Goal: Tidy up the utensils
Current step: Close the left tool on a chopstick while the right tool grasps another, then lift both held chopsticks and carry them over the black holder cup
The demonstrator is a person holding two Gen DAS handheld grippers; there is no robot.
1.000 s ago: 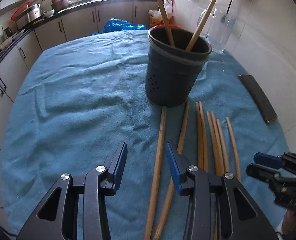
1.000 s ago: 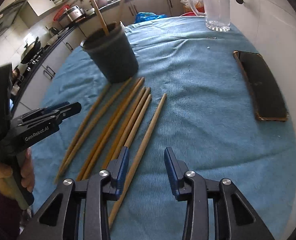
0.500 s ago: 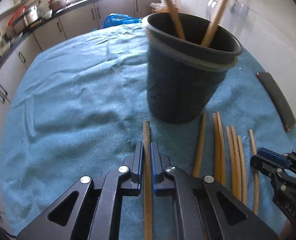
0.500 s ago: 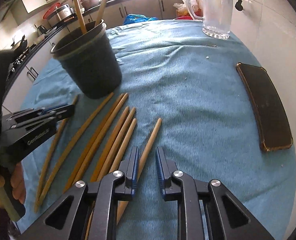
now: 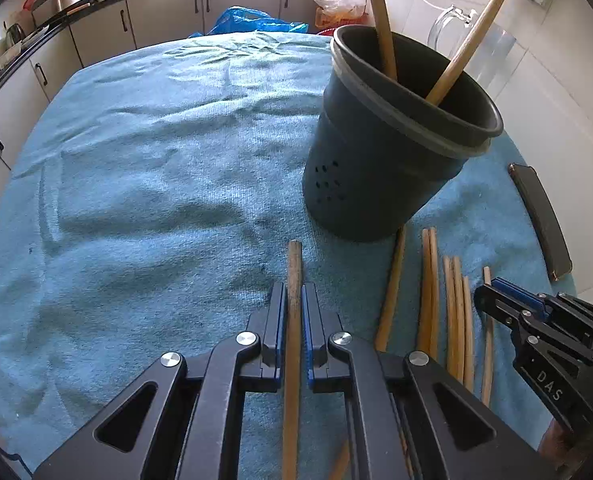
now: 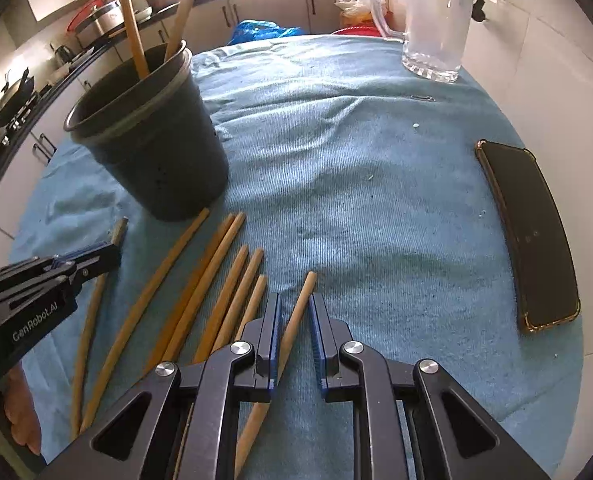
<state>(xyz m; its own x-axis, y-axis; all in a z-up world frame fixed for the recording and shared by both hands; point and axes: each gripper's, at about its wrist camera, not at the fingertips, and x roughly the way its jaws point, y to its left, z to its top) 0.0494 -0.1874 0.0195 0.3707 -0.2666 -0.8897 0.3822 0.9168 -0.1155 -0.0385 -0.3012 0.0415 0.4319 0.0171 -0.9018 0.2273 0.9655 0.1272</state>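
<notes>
1. Wooden chopsticks (image 6: pixel 216 276) lying loose in a row on the blue towel (image 5: pixel 156 160) over the worktop, just in front of the dark holder (image 5: pixel 392 148).
2. Two more sticks standing tilted inside the holder, leaning on opposite sides of its rim.
3. Left gripper (image 5: pixel 294 320): fingers pinching the leftmost chopstick (image 5: pixel 294 264) along its length, blunt end poking out past the tips toward the holder base.
4. Right gripper (image 6: pixel 295 326): fingers closing around the rightmost chopstick (image 6: pixel 302 296); left pad touching it low down, a narrow gap visible on the right side.
5. Stick between the right fingers slanted, crossing from lower left to upper right.
6. Five chopsticks lying untouched between the two grippers.
7. Black phone (image 6: pixel 530 236) flat on the towel, well apart to the right.
8. Glass mug (image 6: pixel 428 20) at the far edge of the towel.
9. Kitchen cabinets beyond the worktop.
</notes>
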